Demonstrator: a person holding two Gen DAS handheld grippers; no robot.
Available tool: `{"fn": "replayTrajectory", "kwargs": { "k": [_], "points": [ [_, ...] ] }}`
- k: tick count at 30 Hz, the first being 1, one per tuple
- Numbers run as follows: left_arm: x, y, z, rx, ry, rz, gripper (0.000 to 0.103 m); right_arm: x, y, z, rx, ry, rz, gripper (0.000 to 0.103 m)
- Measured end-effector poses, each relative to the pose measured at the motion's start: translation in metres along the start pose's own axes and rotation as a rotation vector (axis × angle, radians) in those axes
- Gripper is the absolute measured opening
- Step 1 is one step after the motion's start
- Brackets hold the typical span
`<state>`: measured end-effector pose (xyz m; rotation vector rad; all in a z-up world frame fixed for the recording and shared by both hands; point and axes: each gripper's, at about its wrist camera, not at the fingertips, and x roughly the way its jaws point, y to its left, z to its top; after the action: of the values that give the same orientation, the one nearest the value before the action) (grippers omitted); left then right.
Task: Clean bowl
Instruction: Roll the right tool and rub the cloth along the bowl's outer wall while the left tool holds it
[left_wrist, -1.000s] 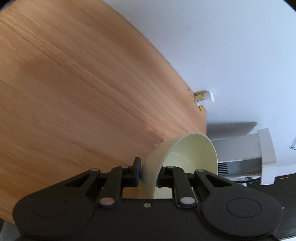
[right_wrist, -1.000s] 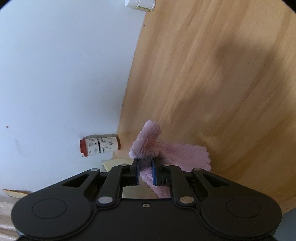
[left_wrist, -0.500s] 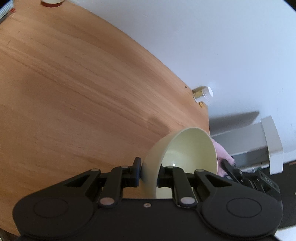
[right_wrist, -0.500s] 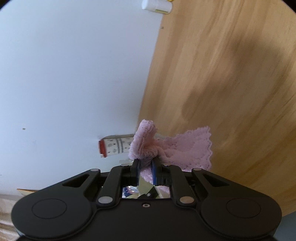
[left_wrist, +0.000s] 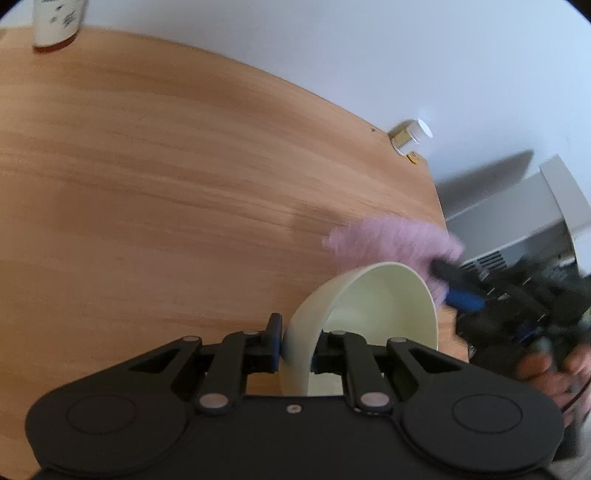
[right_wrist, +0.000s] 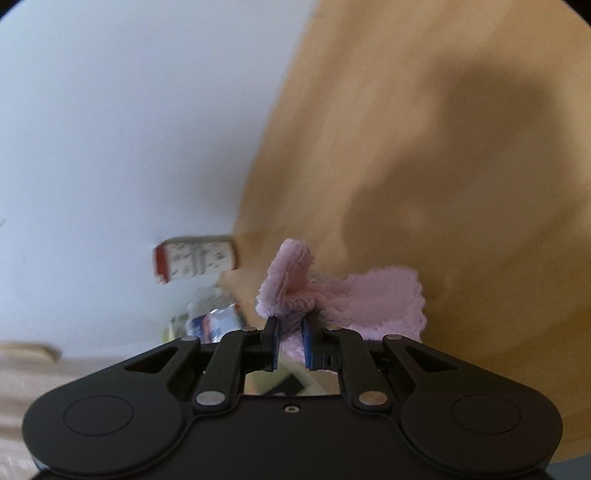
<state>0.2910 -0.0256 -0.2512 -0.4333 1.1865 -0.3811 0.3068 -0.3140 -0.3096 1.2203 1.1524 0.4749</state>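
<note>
My left gripper (left_wrist: 297, 341) is shut on the rim of a pale cream bowl (left_wrist: 373, 314), held tilted above the wooden table (left_wrist: 166, 184) with its opening facing right. My right gripper (right_wrist: 290, 341) is shut on a pink fluffy cloth (right_wrist: 354, 295). In the left wrist view the cloth (left_wrist: 395, 240) hangs just beyond the bowl's far rim, with the right gripper (left_wrist: 458, 288) to the bowl's right. I cannot tell whether the cloth touches the bowl.
A small white-capped jar (left_wrist: 408, 138) stands at the table's far edge by the white wall. A bottle (left_wrist: 55, 22) stands at the far left. A red-capped patterned canister (right_wrist: 194, 258) and a plastic bottle (right_wrist: 214, 317) show in the right wrist view. White furniture (left_wrist: 535, 206) is right of the table.
The right gripper with the pink cloth has moved in close to the bowl's rim. The left gripper has turned, bringing the far-left bottle into view. Both grips are unchanged.
</note>
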Motion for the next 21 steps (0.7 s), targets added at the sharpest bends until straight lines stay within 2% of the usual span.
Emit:
{"fn": "replayTrajectory", "kwargs": {
  "k": [3,6,13,17,21],
  "points": [
    [0.0,-0.005,0.002,0.023,-0.004,-0.012,0.013,0.004,0.017,0.004,-0.068,0.037,-0.042,0.014],
    [-0.002,-0.007,0.002,0.032,-0.014,-0.035,0.014,0.021,0.011,0.007,-0.048,0.073,-0.064,0.014],
    [0.001,-0.009,0.002,0.062,0.01,-0.014,0.015,0.04,-0.022,0.012,0.029,0.173,-0.135,0.014],
    [0.001,-0.015,0.004,0.103,0.008,-0.013,0.015,0.049,-0.028,0.011,0.013,0.212,-0.19,0.014],
    [0.001,-0.016,0.007,0.123,0.012,-0.003,0.015,0.057,-0.026,0.012,0.006,0.225,-0.186,0.014]
  ]
}}
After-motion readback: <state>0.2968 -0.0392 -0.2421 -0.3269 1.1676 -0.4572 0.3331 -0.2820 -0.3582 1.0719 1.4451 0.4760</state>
